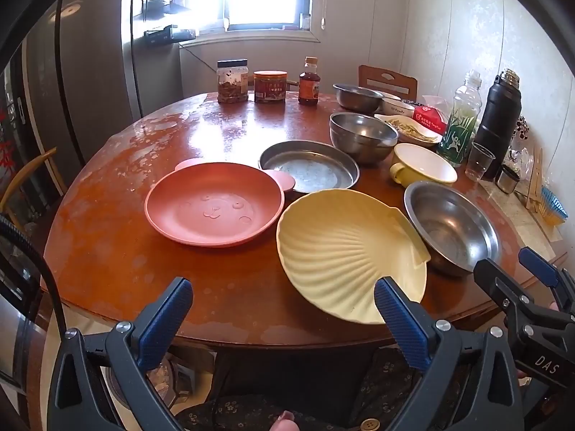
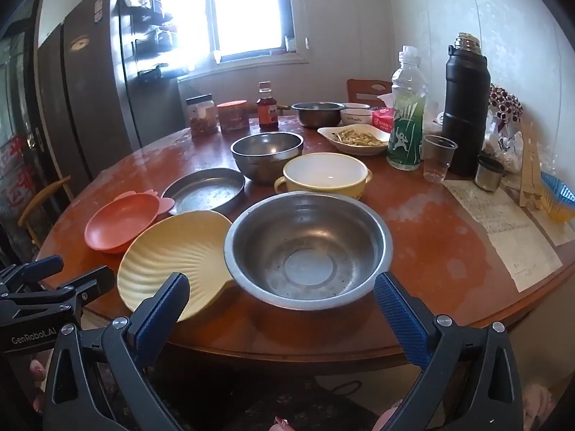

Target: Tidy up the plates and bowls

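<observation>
My round reddish-brown wooden table [image 2: 431, 237] carries a wide steel bowl [image 2: 309, 251] nearest me. At its nine o'clock lies a cream shell-shaped plate [image 2: 169, 255], its edge touching the bowl; at ten o'clock a pink bear-eared plate [image 2: 118, 226]; at eleven a flat steel pan [image 2: 205, 188]; at twelve a yellow two-handled bowl [image 2: 323, 174].

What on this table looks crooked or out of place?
The yellow shell-shaped plate sits tilted: one edge is propped on the rim of the nearest steel bowl, and the other juts past the table edge. Nothing looks spilled or broken.
</observation>
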The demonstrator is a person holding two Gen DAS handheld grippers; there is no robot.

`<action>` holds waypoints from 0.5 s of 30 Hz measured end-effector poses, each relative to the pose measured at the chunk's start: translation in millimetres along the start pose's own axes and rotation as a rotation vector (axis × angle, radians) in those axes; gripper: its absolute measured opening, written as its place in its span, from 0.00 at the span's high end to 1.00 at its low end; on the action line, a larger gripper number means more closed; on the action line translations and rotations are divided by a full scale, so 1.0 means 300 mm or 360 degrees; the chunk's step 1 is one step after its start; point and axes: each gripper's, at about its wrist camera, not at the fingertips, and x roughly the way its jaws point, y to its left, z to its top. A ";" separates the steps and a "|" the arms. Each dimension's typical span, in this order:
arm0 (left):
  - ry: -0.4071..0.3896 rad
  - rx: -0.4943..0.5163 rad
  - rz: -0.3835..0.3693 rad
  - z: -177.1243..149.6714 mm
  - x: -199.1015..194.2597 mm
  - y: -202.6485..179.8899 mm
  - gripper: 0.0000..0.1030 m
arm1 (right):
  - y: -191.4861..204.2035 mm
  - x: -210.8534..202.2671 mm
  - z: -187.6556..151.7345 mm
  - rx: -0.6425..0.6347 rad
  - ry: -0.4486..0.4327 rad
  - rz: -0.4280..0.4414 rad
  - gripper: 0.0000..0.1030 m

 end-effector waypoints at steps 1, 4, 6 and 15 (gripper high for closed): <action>0.0002 -0.0001 -0.0001 -0.001 0.001 0.000 0.01 | 0.000 0.000 -0.002 0.0000 -0.0001 0.0005 0.00; -0.0003 -0.0012 -0.0007 -0.003 0.005 0.003 0.01 | 0.001 -0.001 -0.005 0.0006 0.0005 0.0005 0.00; -0.0003 -0.0010 -0.0001 -0.004 0.005 0.002 0.01 | -0.003 -0.003 -0.004 0.0012 -0.0003 -0.0001 0.00; 0.0001 -0.0005 0.0016 -0.009 0.004 -0.003 0.01 | 0.001 0.001 -0.011 -0.0004 0.0001 -0.0001 0.00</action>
